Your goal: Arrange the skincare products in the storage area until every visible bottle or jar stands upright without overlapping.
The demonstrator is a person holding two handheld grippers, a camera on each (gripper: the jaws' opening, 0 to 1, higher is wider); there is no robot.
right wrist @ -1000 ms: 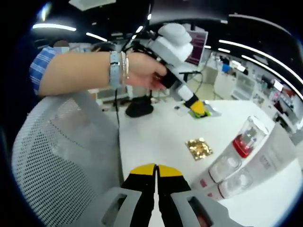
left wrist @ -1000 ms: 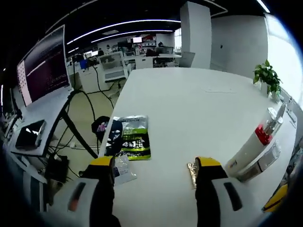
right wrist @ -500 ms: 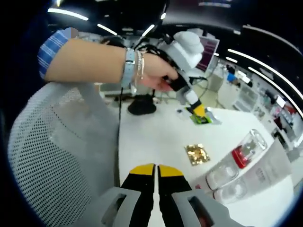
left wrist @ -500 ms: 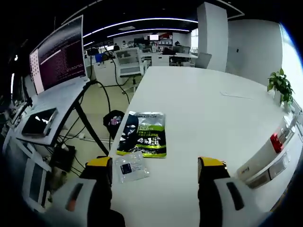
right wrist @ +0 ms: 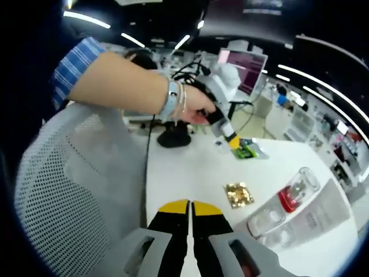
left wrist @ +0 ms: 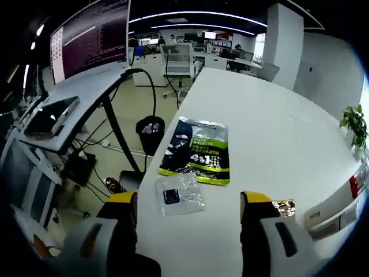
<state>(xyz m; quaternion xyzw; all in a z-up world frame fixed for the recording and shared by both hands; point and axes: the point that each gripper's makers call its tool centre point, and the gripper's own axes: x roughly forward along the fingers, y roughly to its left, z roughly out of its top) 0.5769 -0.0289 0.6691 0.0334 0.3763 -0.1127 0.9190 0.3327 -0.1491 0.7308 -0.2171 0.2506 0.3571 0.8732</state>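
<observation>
Several white skincare tubes point(right wrist: 288, 226) lie on their sides, side by side, on the white table point(right wrist: 184, 173). One has a clear cap over a red part point(right wrist: 293, 194). In the left gripper view their ends point(left wrist: 337, 206) show at the right edge. My left gripper point(left wrist: 189, 202) is open above the table's near-left edge, with a small clear sachet point(left wrist: 180, 195) between its jaws' line and a green-black sachet point(left wrist: 196, 151) beyond. A hand holds that left gripper point(right wrist: 222, 124) in the right gripper view. My right gripper point(right wrist: 190, 208) is shut on nothing, just short of the table.
A gold foil packet point(right wrist: 238, 194) lies between the sachets and the tubes; it is also beside the left gripper's right jaw point(left wrist: 283, 208). A grey mesh chair back point(right wrist: 63, 190) stands left of the right gripper. A potted plant point(left wrist: 354, 124) sits far right; a desk with a monitor point(left wrist: 86, 37) is left.
The left gripper's camera has swung left and closer to the sachets, so the tubes have slid to that view's right edge. The right gripper stays shut and almost still.
</observation>
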